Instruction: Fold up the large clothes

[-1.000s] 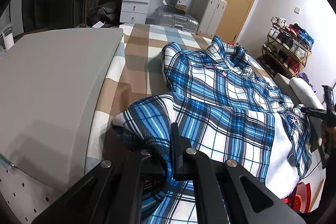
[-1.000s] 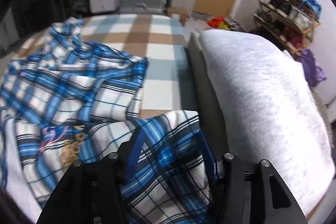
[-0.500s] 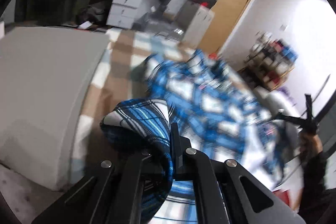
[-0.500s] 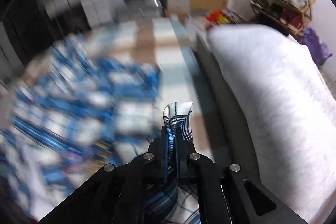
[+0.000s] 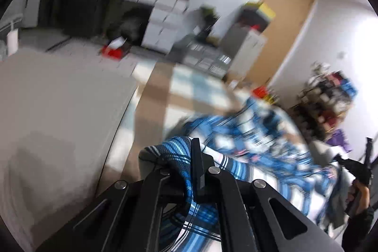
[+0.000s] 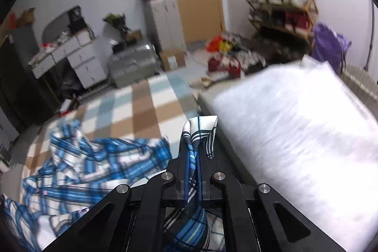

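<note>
Both grippers have come up off the bed since a second ago, each hauling a corner of the shirt with it, and the right one, which stood wide around a flat fold back then, now has cloth bunched between its fingers. Left gripper (image 5: 192, 171) is clenched tight on the shirt (image 5: 248, 153), a blue plaid wad bulging out to the left of its fingers, with the rest of the cloth trailing away across the bed (image 5: 151, 105) toward the far right. Over there, in the left view, the person's hand (image 5: 359, 195) grips the other tool at the edge of the frame. Right gripper (image 6: 195, 157) has a narrow strip of the shirt (image 6: 94, 164) clamped between its pads, the white-and-navy tip poking up above the fingertips and a blue band running down through the gap; its jaws are easing open a touch, yet the pads are on the cloth. Most of the shirt lies rumpled on the checked bed cover at lower left in the right view, lifted and slack rather than flat. A white pillow (image 6: 295, 134) sits just right of the right gripper, and a grey pillow (image 5: 59, 110) fills the left side of the left view. Much of the left view is smeared with blur, so finer detail of the folds cannot be made out.
</note>
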`<state>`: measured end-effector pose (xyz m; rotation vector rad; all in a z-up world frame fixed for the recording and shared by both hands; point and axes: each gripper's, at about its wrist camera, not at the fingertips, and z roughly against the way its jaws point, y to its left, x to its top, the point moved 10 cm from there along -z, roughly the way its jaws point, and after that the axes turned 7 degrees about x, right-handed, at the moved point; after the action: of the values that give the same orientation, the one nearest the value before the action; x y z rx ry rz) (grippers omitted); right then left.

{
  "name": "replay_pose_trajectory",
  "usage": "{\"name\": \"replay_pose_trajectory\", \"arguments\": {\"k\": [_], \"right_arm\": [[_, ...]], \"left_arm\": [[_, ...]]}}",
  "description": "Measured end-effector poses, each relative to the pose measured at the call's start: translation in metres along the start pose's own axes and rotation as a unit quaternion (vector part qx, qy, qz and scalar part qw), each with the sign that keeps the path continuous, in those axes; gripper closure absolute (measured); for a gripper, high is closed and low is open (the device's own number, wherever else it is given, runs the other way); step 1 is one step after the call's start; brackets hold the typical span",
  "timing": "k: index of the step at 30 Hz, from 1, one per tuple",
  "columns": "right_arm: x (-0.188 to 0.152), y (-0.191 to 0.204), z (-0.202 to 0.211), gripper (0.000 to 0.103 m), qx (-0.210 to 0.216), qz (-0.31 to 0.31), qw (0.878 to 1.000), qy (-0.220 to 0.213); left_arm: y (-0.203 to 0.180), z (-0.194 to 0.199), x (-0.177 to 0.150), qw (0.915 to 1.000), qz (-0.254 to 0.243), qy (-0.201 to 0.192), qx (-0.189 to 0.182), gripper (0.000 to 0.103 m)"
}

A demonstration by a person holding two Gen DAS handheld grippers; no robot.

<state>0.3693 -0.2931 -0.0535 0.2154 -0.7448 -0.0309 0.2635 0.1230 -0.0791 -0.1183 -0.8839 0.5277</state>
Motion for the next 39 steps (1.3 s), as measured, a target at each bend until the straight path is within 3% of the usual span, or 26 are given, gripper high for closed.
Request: {"name": "replay_pose_trajectory", "arguments": {"k": [1,3,4,5,6,7,8,13,15,16,20,22,25,28,31,32,33,34,37,39], "right_arm": [[-0.006,0.002,-0.008,0.089,0.001,0.013,1.000,0.015],[-0.025,0.006,-0.009,0.067,-0.008,0.047,0.998,0.042],[-0.032,0.011,0.000,0.065,0.008,0.063,0.997,0.039],[-0.038,0.016,0.012,0.059,0.026,0.076,0.996,0.033],[-0.043,0.020,0.018,0.046,0.035,0.087,0.995,0.032],[-0.050,0.026,0.028,0.040,0.047,0.102,0.993,0.031],[-0.058,0.037,0.035,0.036,0.064,0.122,0.990,0.034],[-0.079,0.108,0.041,0.032,0.144,0.225,0.960,0.080],[-0.086,0.134,0.035,0.028,0.147,0.251,0.952,0.095],[-0.090,0.143,0.032,0.028,0.146,0.259,0.949,0.103],[-0.125,0.178,0.039,0.028,0.174,0.289,0.933,0.123],[-0.141,0.182,0.037,0.027,0.162,0.310,0.928,0.129],[-0.169,0.171,0.035,0.027,0.126,0.329,0.926,0.136],[-0.187,0.151,0.033,0.027,0.110,0.315,0.932,0.140],[-0.191,0.133,0.028,0.032,0.083,0.313,0.938,0.125],[-0.190,0.130,0.029,0.054,0.076,0.314,0.939,0.121],[-0.189,0.129,0.029,0.088,0.072,0.313,0.940,0.119],[-0.185,0.128,0.030,0.100,0.071,0.306,0.942,0.116],[-0.157,0.135,0.052,0.101,0.148,0.209,0.962,0.100],[-0.135,0.142,0.076,0.101,0.207,0.137,0.964,0.092]], "left_arm": [[0.003,-0.010,-0.010,0.9996,0.001,0.026,0.009,0.103],[0.002,-0.009,-0.024,0.9990,-0.011,0.044,0.007,0.103],[0.003,-0.004,-0.029,0.9987,-0.018,0.047,0.009,0.103],[0.003,0.003,-0.036,0.9982,-0.026,0.053,0.006,0.092],[0.001,0.010,-0.043,0.9976,-0.034,0.060,-0.005,0.081],[-0.001,0.014,-0.046,0.9972,-0.039,0.061,-0.017,0.053],[-0.003,0.018,-0.048,0.9971,-0.046,0.056,-0.025,0.044],[-0.013,0.010,-0.045,0.9955,-0.076,0.056,-0.010,0.046],[-0.016,0.002,-0.040,0.9964,-0.064,0.055,-0.004,0.075],[-0.018,0.001,-0.039,0.9963,-0.068,0.053,0.000,0.103],[-0.023,0.024,-0.034,0.9974,-0.066,0.024,-0.018,0.103],[-0.025,0.038,-0.027,0.9978,-0.059,0.008,-0.031,0.103],[-0.018,0.042,-0.018,0.9983,-0.051,0.000,-0.028,0.103],[-0.008,0.025,-0.025,0.9990,-0.038,0.020,-0.014,0.103],[-0.006,0.016,-0.034,0.9988,-0.035,0.028,-0.017,0.103],[-0.007,0.016,-0.036,0.9989,-0.034,0.028,-0.019,0.103],[-0.007,0.017,-0.037,0.9989,-0.032,0.027,-0.022,0.103],[-0.009,0.017,-0.038,0.9988,-0.030,0.029,-0.027,0.103],[-0.012,0.027,-0.032,0.9986,-0.028,0.023,-0.038,0.103],[-0.012,0.032,-0.028,0.9987,-0.035,0.014,-0.033,0.103]]}}
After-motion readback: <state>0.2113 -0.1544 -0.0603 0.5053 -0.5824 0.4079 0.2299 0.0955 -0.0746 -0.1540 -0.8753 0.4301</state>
